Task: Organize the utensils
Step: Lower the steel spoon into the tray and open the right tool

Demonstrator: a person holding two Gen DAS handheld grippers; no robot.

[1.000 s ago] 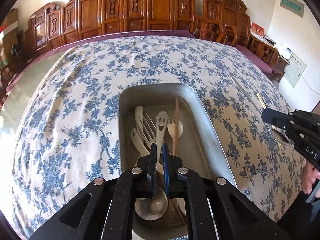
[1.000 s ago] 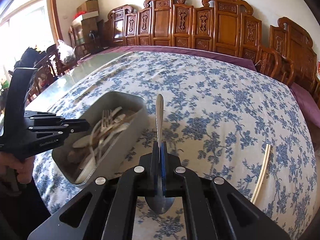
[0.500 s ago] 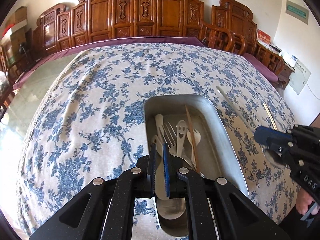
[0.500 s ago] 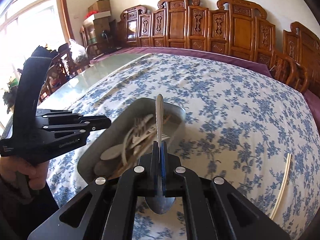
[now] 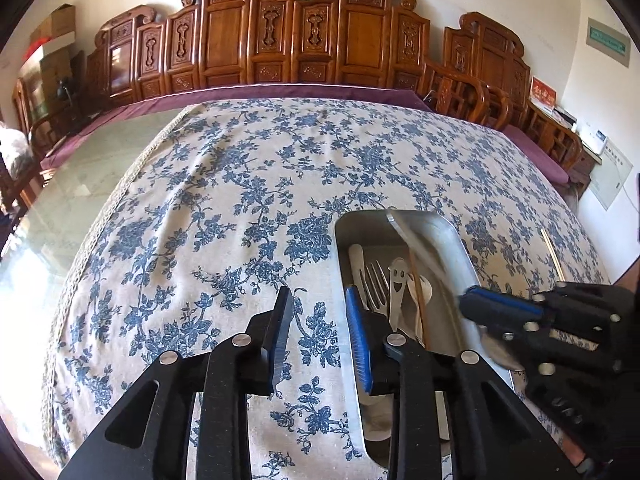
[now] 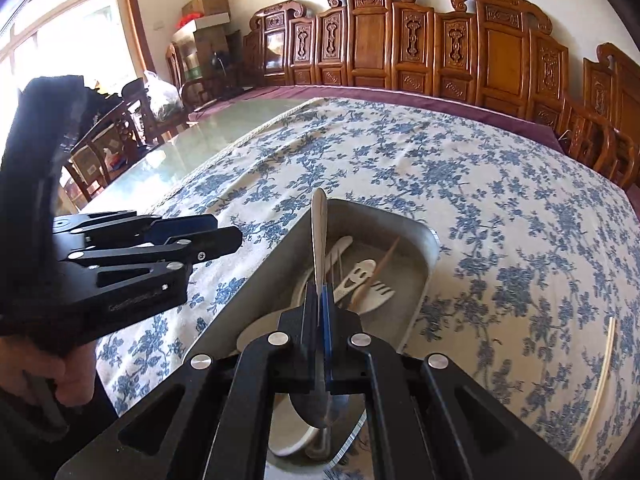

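Right wrist view shows the right gripper (image 6: 320,300) clamped on one shiny metal spoon (image 6: 319,240). Its handle sticks up toward 12 o'clock. Its bowl hangs low, partly hidden behind the black gripper body. The spoon is above the grey metal tray (image 6: 424,256), which sits on the blue flower tablecloth (image 6: 500,208).

Inside the tray, things are piled up and hard to count. I can make out one pale fork (image 6: 376,294), one pale spoon with a smiley face (image 6: 360,274) and one thin wooden chopstick (image 6: 380,268). The near end of the tray is hidden by the gripper. At 4 o'clock, one pale chopstick (image 6: 600,384) lies alone on the cloth, well apart from the tray.

Left wrist view shows the left gripper (image 5: 318,336) with its fingers wide apart and nothing between them. It hangs over the cloth and the tray's left rim (image 5: 340,264). Its right finger covers part of the tray. At 3 o'clock the other gripper's fingers and its spoon are blurry.
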